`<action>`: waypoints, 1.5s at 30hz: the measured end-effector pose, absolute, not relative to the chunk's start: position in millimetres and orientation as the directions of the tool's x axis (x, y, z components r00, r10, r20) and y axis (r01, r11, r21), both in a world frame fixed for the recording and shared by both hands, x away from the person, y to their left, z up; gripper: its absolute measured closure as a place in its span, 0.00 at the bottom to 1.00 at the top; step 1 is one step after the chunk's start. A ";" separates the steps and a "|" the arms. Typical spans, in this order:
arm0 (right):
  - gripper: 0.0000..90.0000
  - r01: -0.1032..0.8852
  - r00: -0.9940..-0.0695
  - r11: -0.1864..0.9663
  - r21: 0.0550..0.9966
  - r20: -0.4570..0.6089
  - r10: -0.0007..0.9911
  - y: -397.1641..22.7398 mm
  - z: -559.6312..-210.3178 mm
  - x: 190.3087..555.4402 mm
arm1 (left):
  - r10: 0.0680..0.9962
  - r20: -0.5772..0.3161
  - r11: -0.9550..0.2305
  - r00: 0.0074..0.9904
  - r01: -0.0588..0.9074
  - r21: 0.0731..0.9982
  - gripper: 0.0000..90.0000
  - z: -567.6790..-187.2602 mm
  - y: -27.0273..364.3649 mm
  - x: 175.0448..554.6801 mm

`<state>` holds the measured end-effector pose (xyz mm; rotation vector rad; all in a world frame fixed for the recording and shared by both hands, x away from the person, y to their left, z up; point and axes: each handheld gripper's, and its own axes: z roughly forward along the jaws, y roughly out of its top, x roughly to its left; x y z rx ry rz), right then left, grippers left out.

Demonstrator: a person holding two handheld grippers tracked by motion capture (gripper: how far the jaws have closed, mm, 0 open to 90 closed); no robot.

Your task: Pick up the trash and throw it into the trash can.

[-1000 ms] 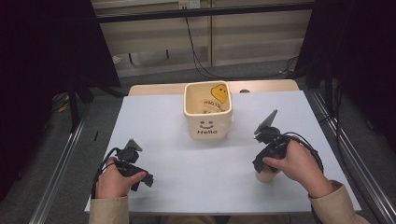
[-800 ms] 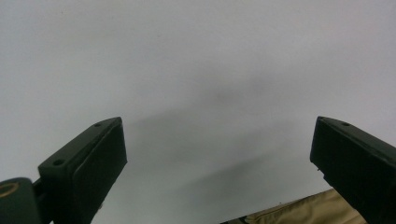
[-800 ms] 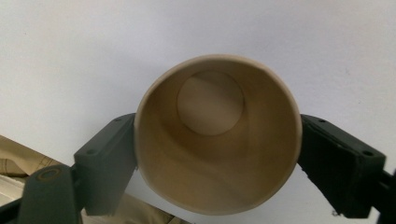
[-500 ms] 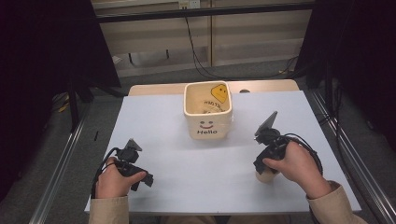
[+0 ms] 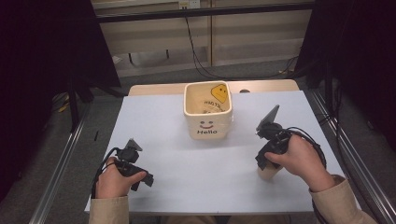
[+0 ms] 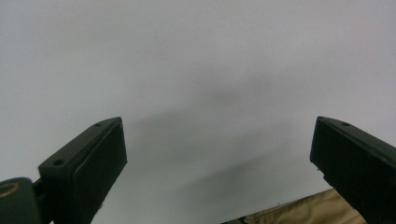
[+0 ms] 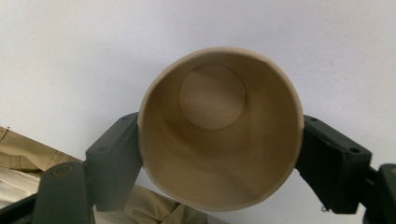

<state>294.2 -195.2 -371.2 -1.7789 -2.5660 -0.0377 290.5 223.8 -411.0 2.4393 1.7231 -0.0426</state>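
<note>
From the high view, your table (image 5: 187, 154) carries a pale sheet, and a cream square bucket (image 5: 208, 112) sits toward twelve o'clock on it, printed with a smiley face and the word "Hello" on its near wall; a yellow smiley piece (image 5: 219, 92) lies inside against its far wall. Your right gripper (image 5: 267, 164) works at about four o'clock from that bucket, well apart from it, with clear sheet between them. Under your right hand (image 5: 299, 158) a tan paper cup (image 5: 268, 173) peeks out, standing upright on the sheet. Your left gripper (image 5: 140, 175) rests at about eight o'clock from the bucket, near the table's front edge, held low in your left hand (image 5: 112, 179). Black cables trail from both tools toward you.

In the left gripper view, your jaws stand wide apart with bare sheet between them. A strip of beige sleeve (image 6: 299, 212) shows at five o'clock.

In the right gripper view, you look straight down into the paper cup (image 7: 219, 126): a round, open mouth with a thin rolled rim, plain tan walls and a flat round bottom, empty inside. Your jaws have just been closing, and their pads now press on the cup's wall at nine and three o'clock, clamped on it. Beige cloth (image 7: 28, 158) shows at seven o'clock.
</note>
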 end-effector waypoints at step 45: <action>0.24 0.935 -0.345 0.346 0.074 -0.023 0.938 -196.1 -290.8 363.8 | 0.934 -0.116 -0.326 0.339 0.938 0.117 0.04 -412.1 225.7 290.4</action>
